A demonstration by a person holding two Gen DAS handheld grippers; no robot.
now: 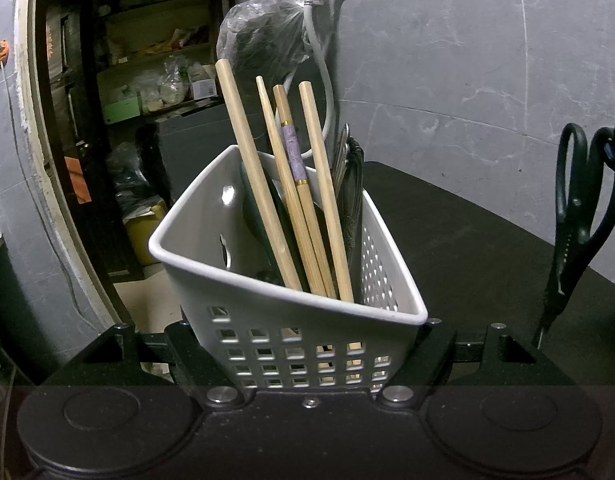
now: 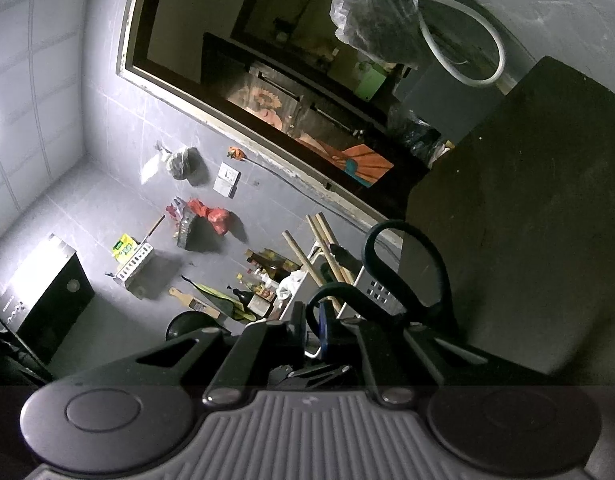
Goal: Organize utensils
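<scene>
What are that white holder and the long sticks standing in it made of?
The white holder looks like moulded plastic: smooth, slightly glossy walls with neat rows of punched square holes. The sticks look like bare light wood or bamboo, matte and pale tan; one carries a purple band with gold rings.

chopsticks (image 1: pixel 287 184) in basket (image 1: pixel 267 320), scissors (image 1: pixel 579 216) right

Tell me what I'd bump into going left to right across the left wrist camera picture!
Dark doorway with shelves → white utensil basket clamped in the left gripper, full of wooden chopsticks → bare black tabletop → black scissors hanging points down at the right edge.
</scene>
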